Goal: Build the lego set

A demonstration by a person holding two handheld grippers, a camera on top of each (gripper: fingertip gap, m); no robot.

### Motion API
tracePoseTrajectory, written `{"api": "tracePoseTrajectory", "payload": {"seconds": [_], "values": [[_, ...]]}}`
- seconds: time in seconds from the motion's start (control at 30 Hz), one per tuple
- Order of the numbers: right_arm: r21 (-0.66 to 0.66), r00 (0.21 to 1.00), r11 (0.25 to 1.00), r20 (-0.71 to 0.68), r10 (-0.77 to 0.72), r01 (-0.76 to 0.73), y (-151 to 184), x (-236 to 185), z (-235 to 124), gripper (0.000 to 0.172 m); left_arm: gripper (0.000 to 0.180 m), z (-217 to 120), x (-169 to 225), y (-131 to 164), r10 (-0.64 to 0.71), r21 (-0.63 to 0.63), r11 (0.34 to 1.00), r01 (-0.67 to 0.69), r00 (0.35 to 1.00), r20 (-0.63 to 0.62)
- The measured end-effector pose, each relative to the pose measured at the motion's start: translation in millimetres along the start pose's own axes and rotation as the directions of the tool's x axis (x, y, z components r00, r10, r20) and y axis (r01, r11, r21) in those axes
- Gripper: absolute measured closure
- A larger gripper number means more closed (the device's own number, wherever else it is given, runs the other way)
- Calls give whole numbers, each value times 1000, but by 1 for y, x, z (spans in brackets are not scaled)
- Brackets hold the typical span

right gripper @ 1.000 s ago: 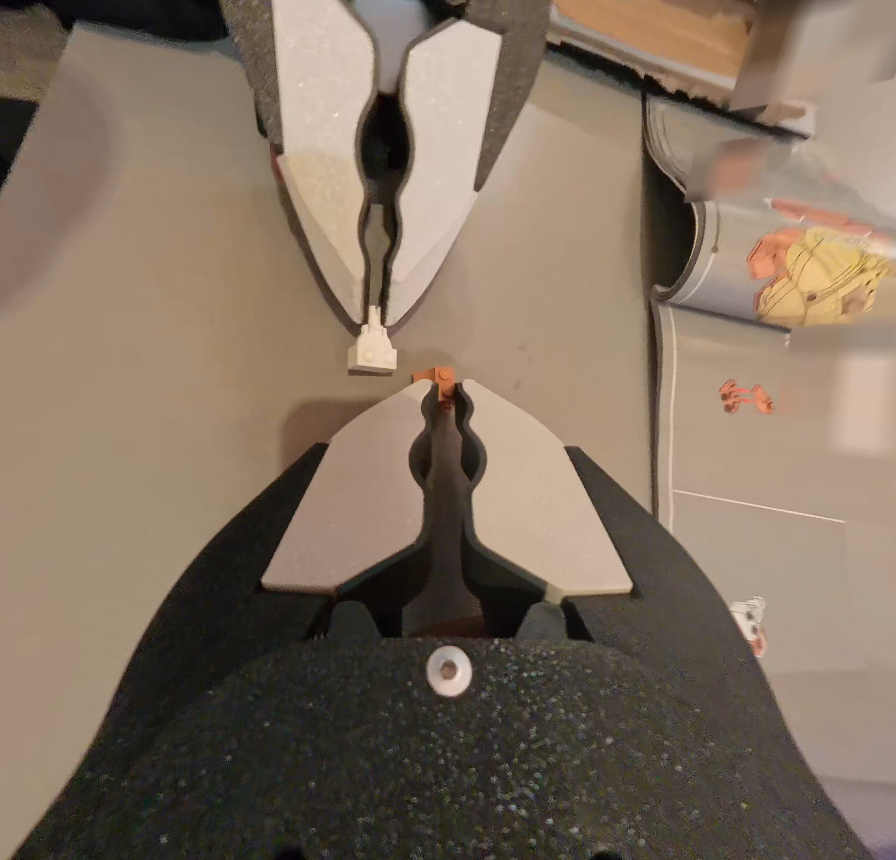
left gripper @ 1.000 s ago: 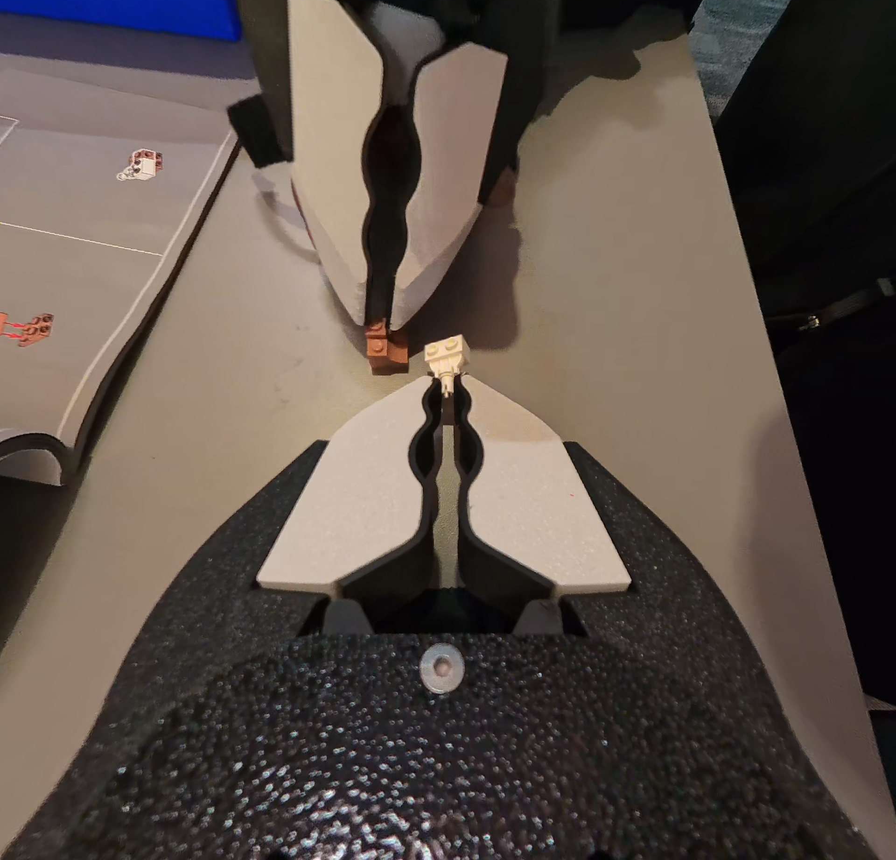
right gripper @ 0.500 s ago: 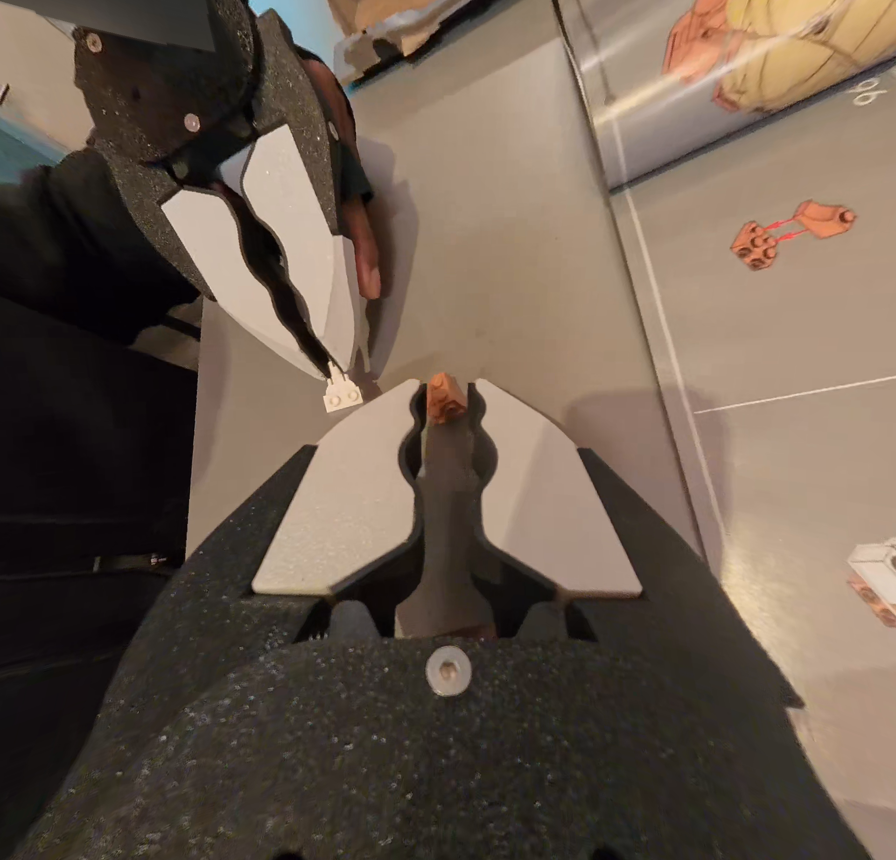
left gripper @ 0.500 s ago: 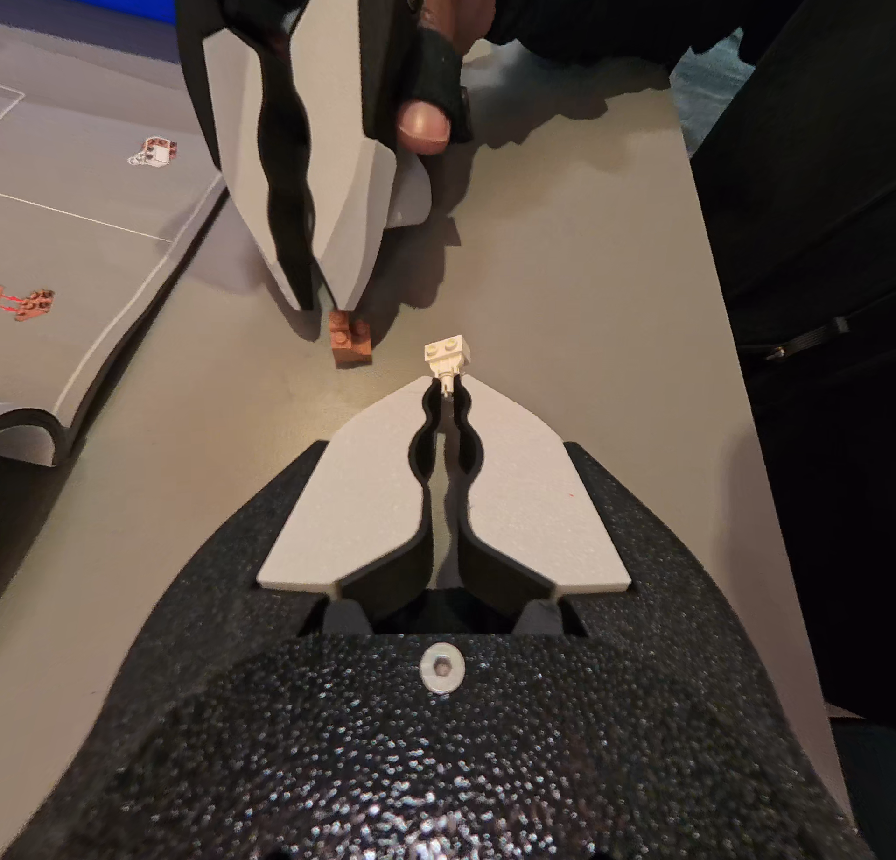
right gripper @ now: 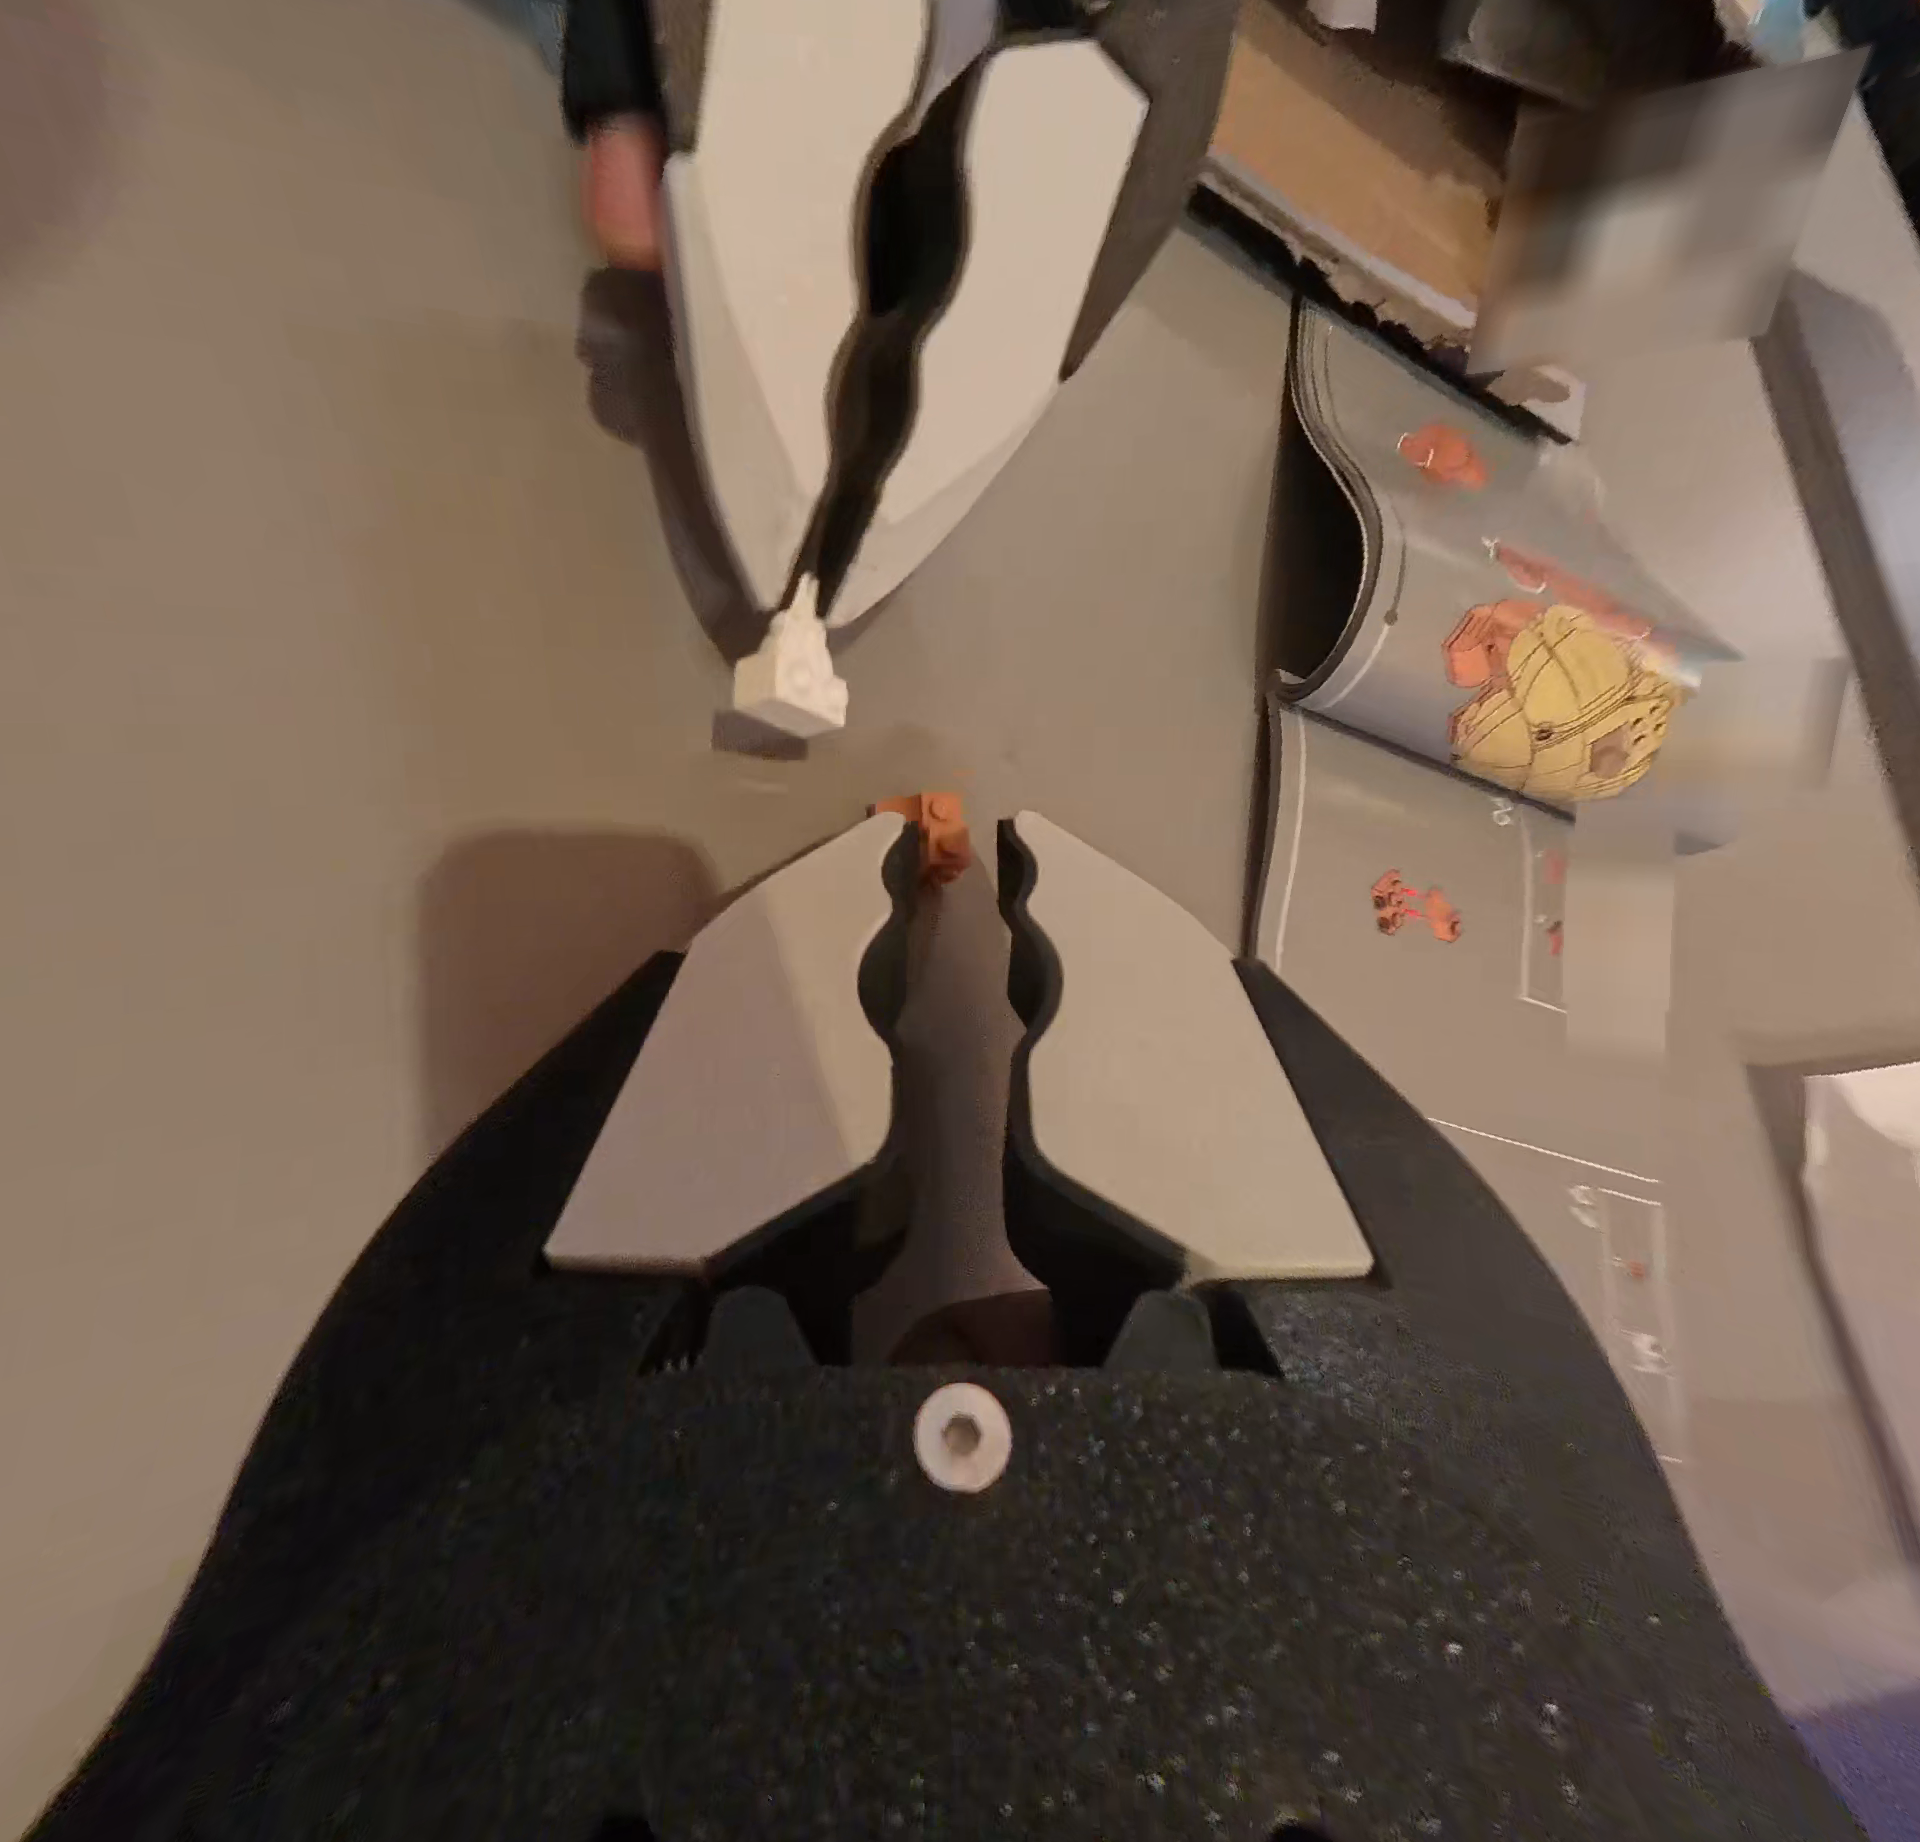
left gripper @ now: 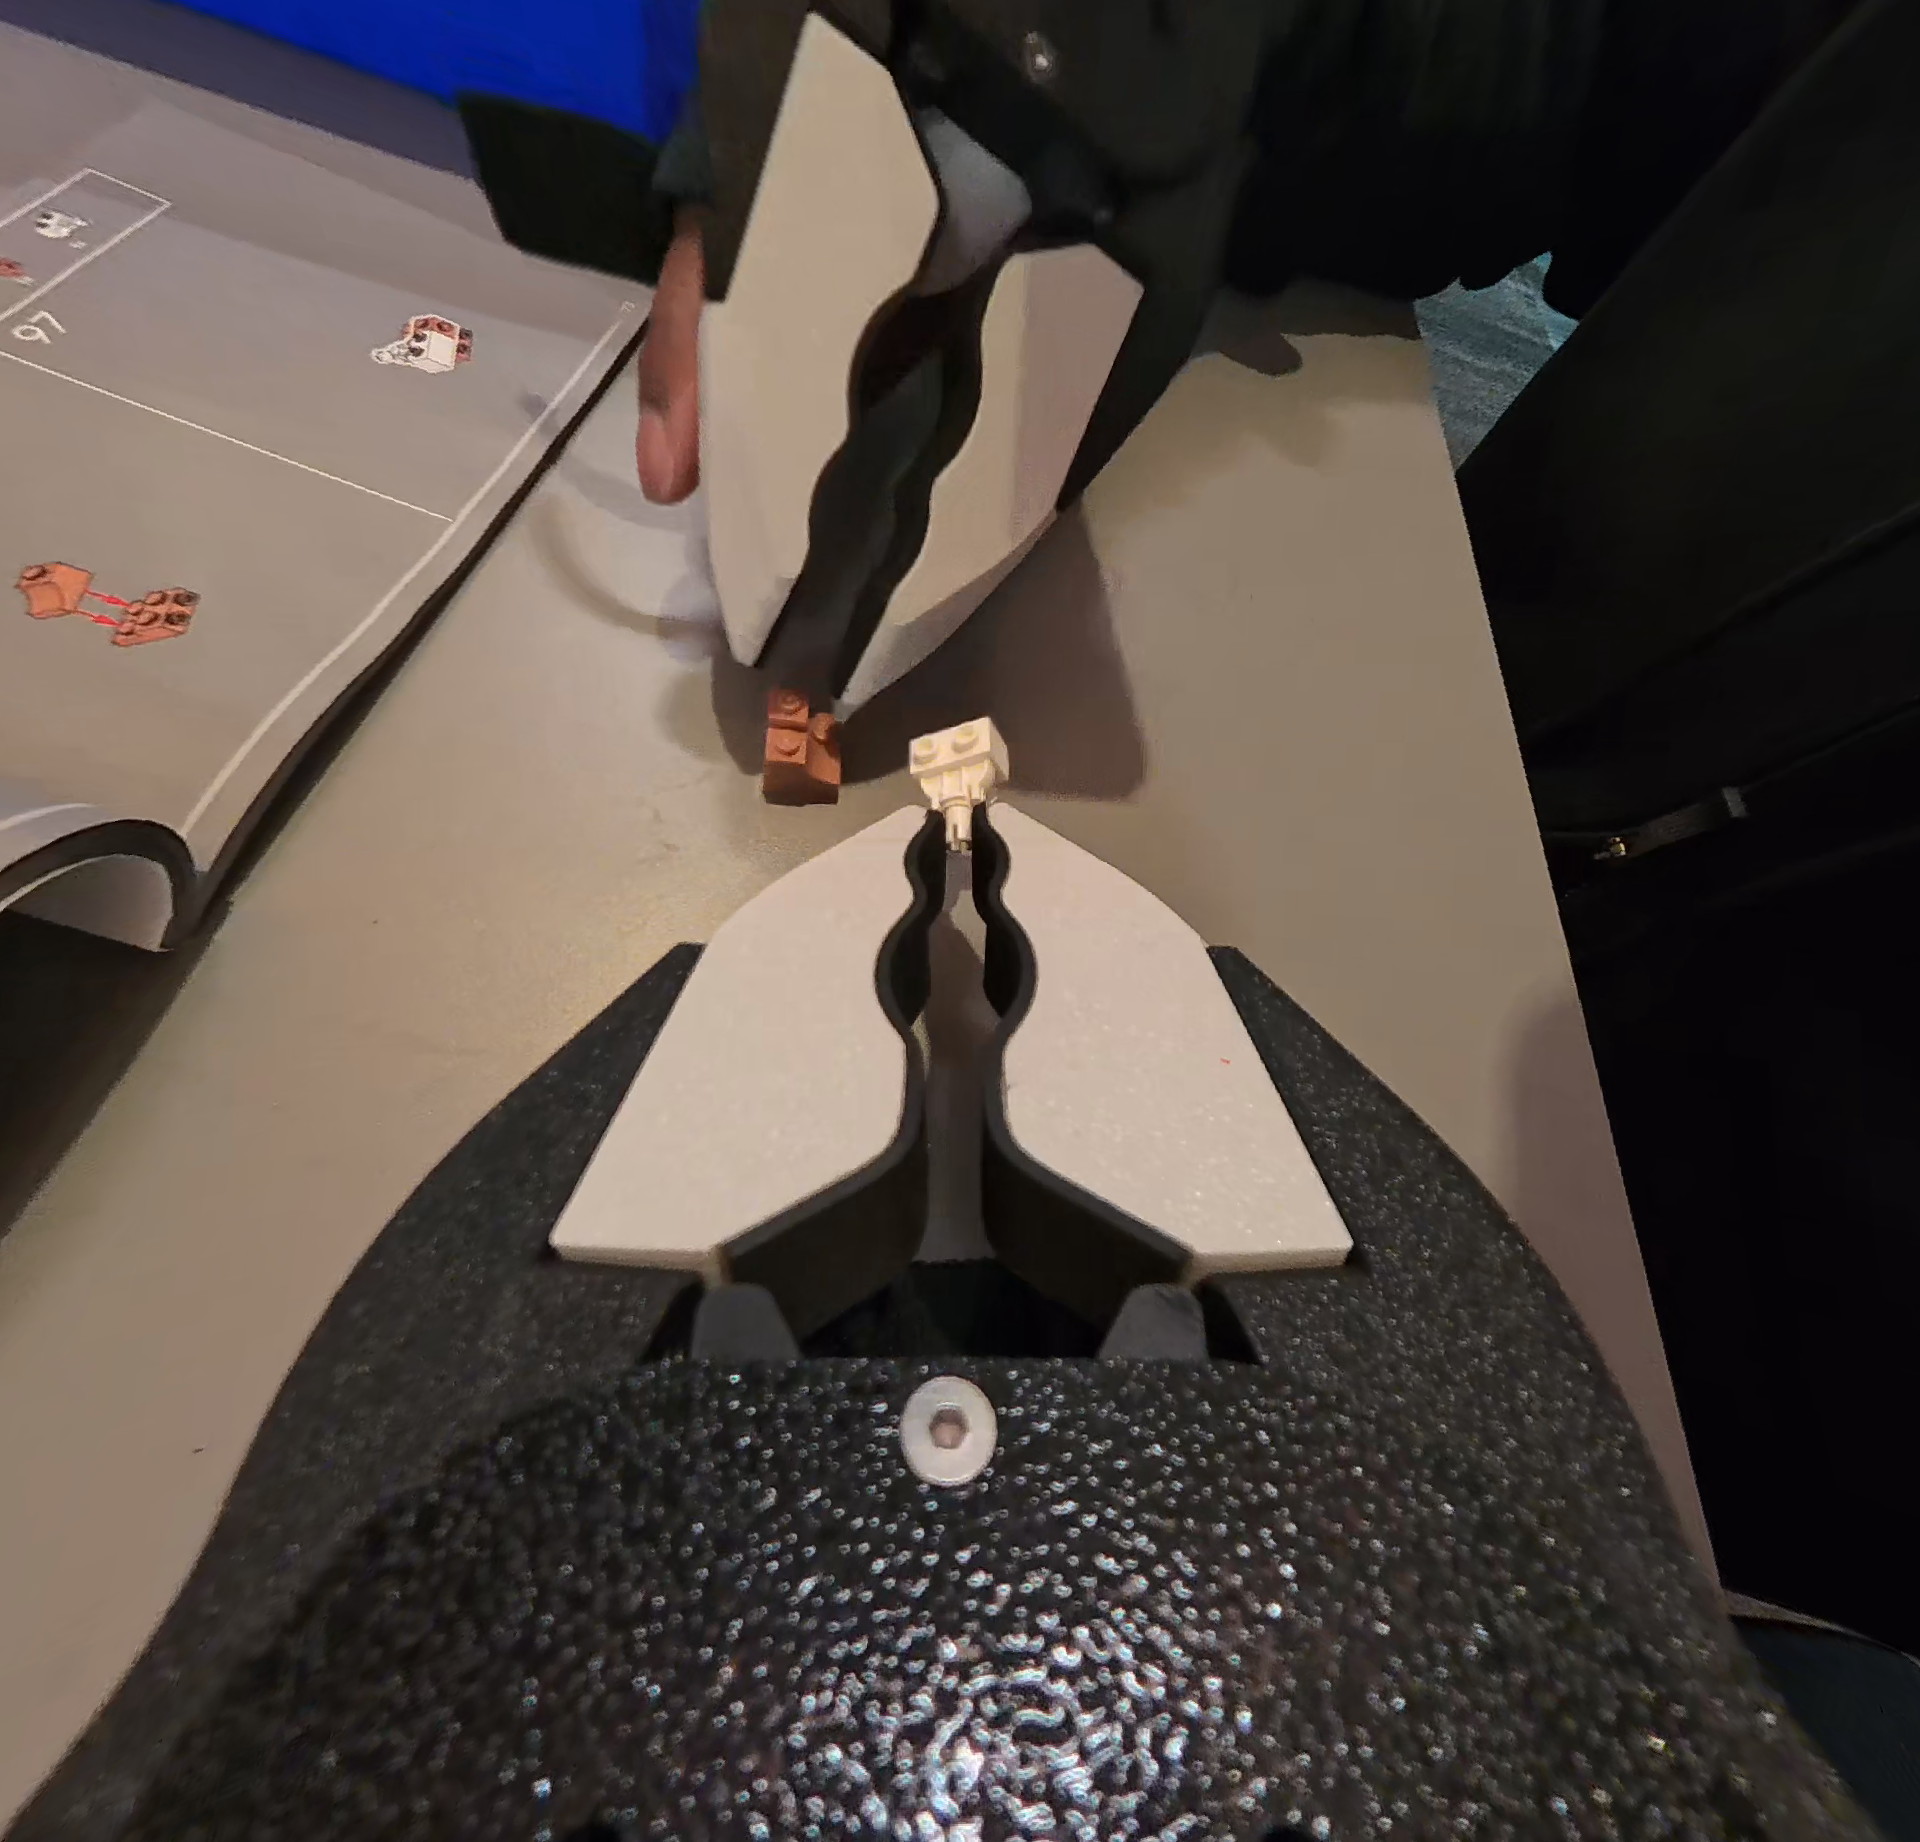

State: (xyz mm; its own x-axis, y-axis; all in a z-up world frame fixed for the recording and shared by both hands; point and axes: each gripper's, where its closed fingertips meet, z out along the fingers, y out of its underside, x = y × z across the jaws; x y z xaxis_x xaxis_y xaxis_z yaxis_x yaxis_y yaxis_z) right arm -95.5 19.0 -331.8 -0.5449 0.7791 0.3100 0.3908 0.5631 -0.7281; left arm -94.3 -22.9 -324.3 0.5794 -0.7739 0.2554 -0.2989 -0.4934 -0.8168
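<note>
The left tongs are nearly closed, their tips pinching the thin stem of a small white brick, which juts out in front of them just above the grey tabletop.

The right tongs stand a little apart. A small brown brick lies between the tips, close against the left finger, with a clear gap to the right one — not gripped. In the left wrist view the brown brick rests on the tabletop just under those tips, just beside the white brick, the two apart.

An open instruction booklet lies on the tabletop to the side, and a person's dark sleeve shows behind the right tongs.
</note>
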Motion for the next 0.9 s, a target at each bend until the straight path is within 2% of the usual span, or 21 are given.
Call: {"api": "tracePoseTrajectory", "payload": {"seconds": [0.1, 0.23, 0.3, 0.37, 0.43, 0.5, 0.57, 0.77, 0.9], "values": [[16, 990, 992, 64, 127, -128, -3, 3, 1, 159, 176, 0, 1, 0, 8, 3, 1000, -8, 1000, -1], [-39, 955, 970, 171, 243, -240, 1, -3, 6, 165, 176, -1, 1, 0, 6, 9, 1000, -6, 1000, -6], [-58, 918, 938, 194, 346, -342, 1, 0, 9, 167, 176, -1, 2, 0, 7, 11, 1000, -7, 1000, -8], [-90, 838, 868, 230, 496, -489, 1, 5, 12, 167, 176, -2, 2, 0, 7, 13, 1000, -7, 1000, -10], [-137, 708, 756, 279, 649, -640, 2, 9, 14, 168, 176, -2, 3, -1, 7, 15, 1000, -7, 1000, -13], [-151, 641, 691, 275, 716, -707, 6, 16, 15, 172, 176, -2, 3, 0, 9, 16, 1000, -9, 1000, -16], [-134, 666, 696, 212, 715, -705, 12, 26, 15, 172, 176, -2, 4, 0, 13, 17, 1000, -12, 1000, -17], [-52, 816, 818, 60, 575, -572, 11, 29, 9, 166, 176, -7, 1, 0, 2, 31, 1000, -2, 1000, -6], [-58, 824, 823, -104, 558, -565, 12, 24, 5, 165, 176, -13, -4, 2, 0, 35, 999, 0, 1000, 18]]}}
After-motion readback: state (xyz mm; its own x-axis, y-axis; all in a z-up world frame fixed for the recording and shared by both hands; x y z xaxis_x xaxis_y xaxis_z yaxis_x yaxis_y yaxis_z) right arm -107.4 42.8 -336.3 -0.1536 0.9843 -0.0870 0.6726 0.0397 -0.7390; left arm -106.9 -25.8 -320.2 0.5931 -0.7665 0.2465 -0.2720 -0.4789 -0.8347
